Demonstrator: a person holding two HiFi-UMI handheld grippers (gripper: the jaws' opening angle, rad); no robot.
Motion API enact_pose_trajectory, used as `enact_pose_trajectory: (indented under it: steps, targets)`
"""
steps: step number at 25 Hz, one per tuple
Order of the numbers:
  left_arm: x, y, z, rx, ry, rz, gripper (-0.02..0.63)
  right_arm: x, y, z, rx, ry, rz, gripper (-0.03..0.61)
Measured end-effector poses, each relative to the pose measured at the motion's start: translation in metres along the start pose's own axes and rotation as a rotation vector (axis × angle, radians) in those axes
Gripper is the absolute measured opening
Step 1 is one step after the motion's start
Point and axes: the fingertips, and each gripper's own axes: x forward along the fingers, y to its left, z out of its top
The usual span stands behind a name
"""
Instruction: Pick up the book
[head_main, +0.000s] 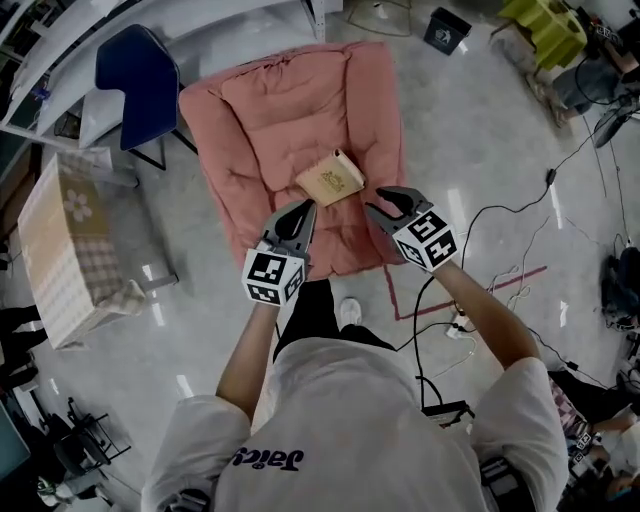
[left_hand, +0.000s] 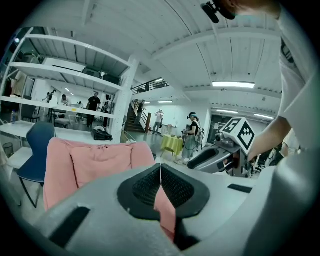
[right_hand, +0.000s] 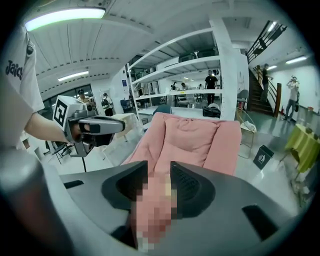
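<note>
Item under inspection: the book (head_main: 330, 178), tan-covered, is lying flat on the seat of a pink cushion (head_main: 262, 120), roughly at its middle and turned at an angle to the cushion's edges. Its pale page edge is facing the upper right of the head view. Nothing is resting on it and nothing is touching it.

The left gripper (head_main: 304, 211) is hovering just beside the book's lower-left corner, pointing toward it. In the left gripper view its jaws are meeting tip to tip, fully closed, with nothing caught between them (only pink fabric is showing behind the pads).

The right gripper (head_main: 379, 203) is hovering just off the book's lower-right corner, angled inward toward the left gripper. In the right gripper view its jaws are standing a little apart, leaving a narrow gap; the gap is holding nothing, and the cushion is showing beyond it.

The two grippers are flanking the book on the person's side, apart from each other and from the book.

The cushion is sitting on a glossy grey floor (head_main: 480, 140). The person's shoe (head_main: 349, 312) is standing at the cushion's near edge. A blue chair (head_main: 140, 70) is standing beyond the cushion's upper-left corner, and a checked box (head_main: 65, 250) is lying well to the left. Cables (head_main: 500, 215) are trailing across the floor on the right, beside a red tape mark (head_main: 470, 300).
</note>
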Motion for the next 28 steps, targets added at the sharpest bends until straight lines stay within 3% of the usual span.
enact_pose_trajectory:
  steps: [8,16,28]
  targets:
    - [0.072,0.06,-0.032,0.003,0.036,-0.058,0.017,0.097,-0.073,-0.038,-0.02,0.159,0.035,0.223]
    - [0.113,0.103,-0.088,-0.061,0.096,-0.072,0.017,0.196,-0.119,-0.107,0.025,0.325,0.085,0.298]
    - [0.148,0.129,-0.159,-0.134,0.136,-0.079,0.017,0.299,-0.153,-0.176,0.035,0.435,0.21,0.328]
